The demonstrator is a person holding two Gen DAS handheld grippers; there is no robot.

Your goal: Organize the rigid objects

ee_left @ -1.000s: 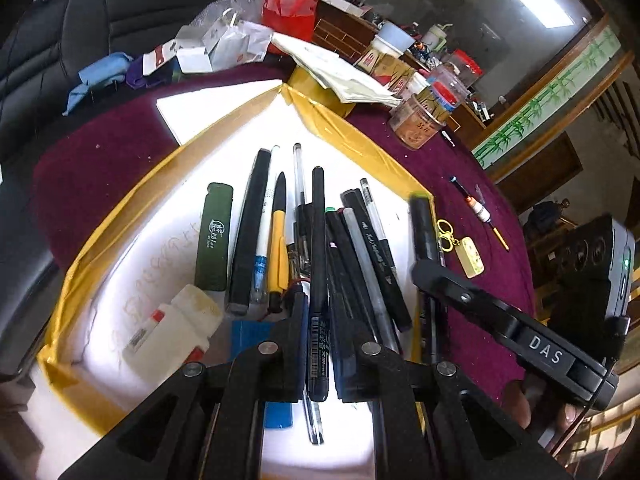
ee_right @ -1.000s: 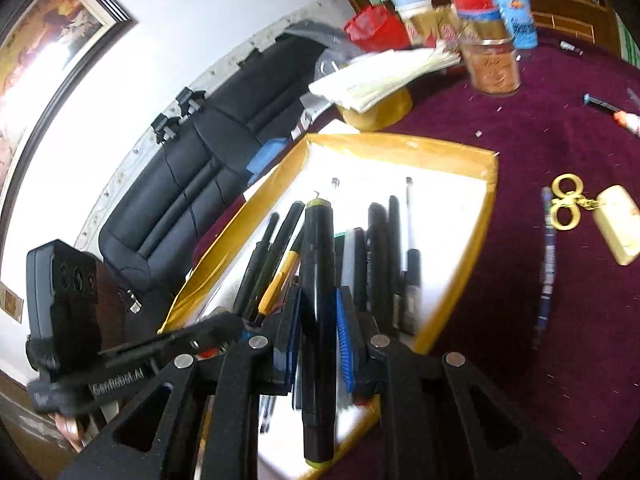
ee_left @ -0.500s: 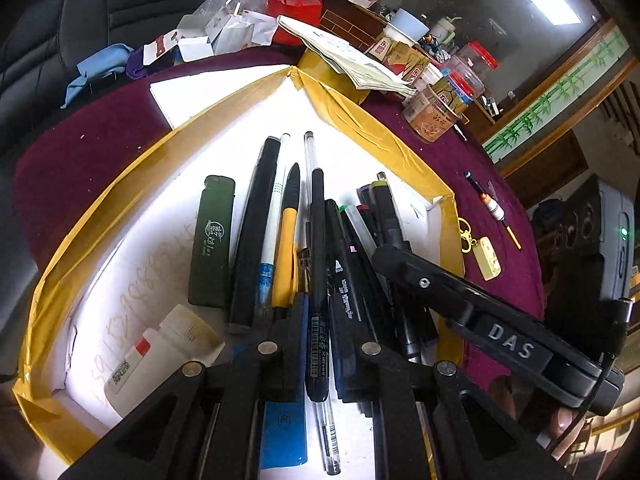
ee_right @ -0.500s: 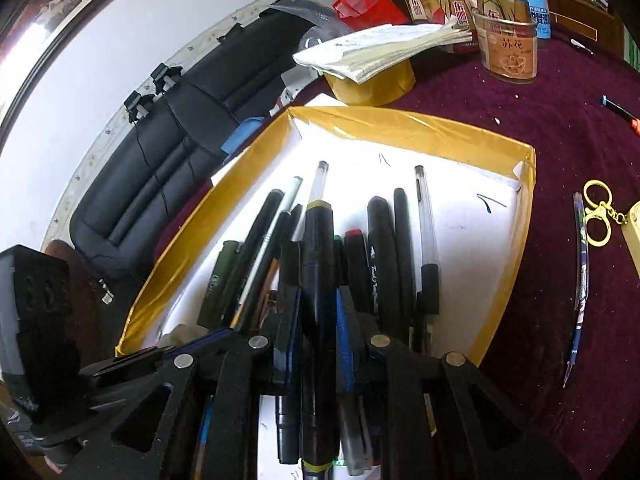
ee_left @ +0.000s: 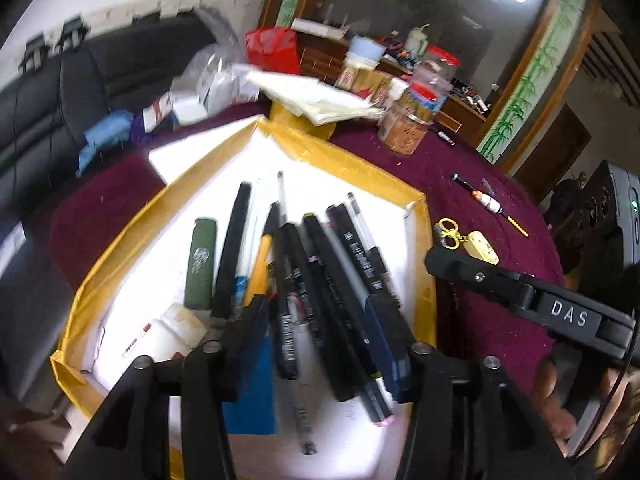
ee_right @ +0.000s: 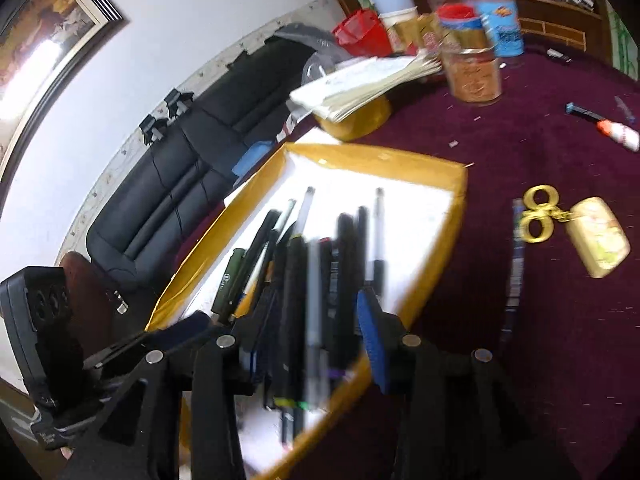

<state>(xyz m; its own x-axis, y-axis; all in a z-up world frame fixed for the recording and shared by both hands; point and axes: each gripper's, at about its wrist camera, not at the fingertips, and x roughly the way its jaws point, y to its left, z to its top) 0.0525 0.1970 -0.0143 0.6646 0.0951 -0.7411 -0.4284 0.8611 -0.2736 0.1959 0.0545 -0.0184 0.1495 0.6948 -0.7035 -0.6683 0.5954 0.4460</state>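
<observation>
Your pens (ee_left: 320,280) all lie flat in the yellow-rimmed tray (ee_left: 120,248), long axes running roughly away from you toward its far corner, fanned a bit. Both your left gripper (ee_left: 320,332) and right gripper (ee_right: 312,320) hover over the tray's near end with jaws spread wide, pens lying below the gaps, nothing clamped. Right of the tray, gold scissors (ee_right: 538,220) sit on the maroon counter (ee_right: 520,140).
</observation>
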